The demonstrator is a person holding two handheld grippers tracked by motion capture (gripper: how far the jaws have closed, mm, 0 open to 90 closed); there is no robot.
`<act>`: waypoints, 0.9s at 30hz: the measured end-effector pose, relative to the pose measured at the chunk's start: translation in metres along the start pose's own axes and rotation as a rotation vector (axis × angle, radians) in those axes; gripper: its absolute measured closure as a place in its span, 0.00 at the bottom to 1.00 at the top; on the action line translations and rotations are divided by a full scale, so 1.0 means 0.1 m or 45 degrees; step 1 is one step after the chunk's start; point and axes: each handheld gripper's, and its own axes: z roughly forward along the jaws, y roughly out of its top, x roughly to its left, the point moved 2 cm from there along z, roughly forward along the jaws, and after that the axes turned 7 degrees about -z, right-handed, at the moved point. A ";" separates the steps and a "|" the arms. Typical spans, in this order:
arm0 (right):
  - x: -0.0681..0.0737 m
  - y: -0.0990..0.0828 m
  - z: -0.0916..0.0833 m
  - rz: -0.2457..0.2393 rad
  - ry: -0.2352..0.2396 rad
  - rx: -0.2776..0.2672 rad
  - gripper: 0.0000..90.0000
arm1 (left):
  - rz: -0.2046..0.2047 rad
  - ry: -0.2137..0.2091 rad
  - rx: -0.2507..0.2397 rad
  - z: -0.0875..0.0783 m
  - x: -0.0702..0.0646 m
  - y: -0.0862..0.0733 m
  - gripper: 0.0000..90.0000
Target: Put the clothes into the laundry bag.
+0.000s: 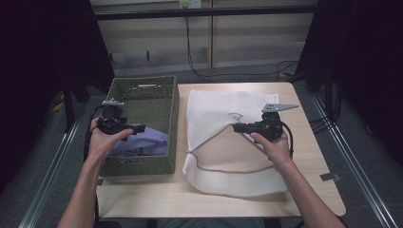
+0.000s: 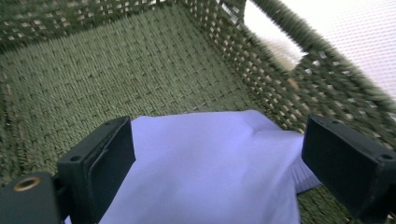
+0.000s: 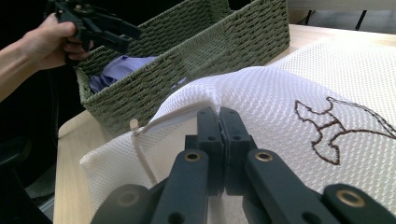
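Right gripper (image 3: 219, 116) jaws clamp the white mesh bag (image 3: 289, 98) edge. Left gripper (image 2: 215, 158) jaws stand open over lilac cloth (image 2: 210, 163) in the woven basket (image 2: 93, 70).

the basket (image 1: 142, 99) at the left of the high view is woven from rough, matt green cord. the cloth (image 2: 205, 163) inside it is smooth lilac fabric. the bag (image 3: 280, 107) is white mesh textile with a fine grainy surface and dark stitched embroidery. the table (image 1: 304, 199) is light wood, matt. the right gripper (image 3: 218, 116) has matt black plastic with brass-coloured rivets.
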 end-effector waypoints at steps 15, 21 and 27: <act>0.00 -0.01 0.01 -0.003 -0.004 0.001 0.99 | 0.017 0.008 0.193 0.28 0.09 -0.06 0.06; -0.03 -0.01 -0.01 0.004 -0.003 -0.003 0.99 | 0.041 0.051 0.326 0.43 0.13 -0.10 0.04; -0.02 -0.02 0.01 -0.001 0.000 0.008 0.99 | -0.030 0.067 0.356 0.50 0.17 -0.13 0.03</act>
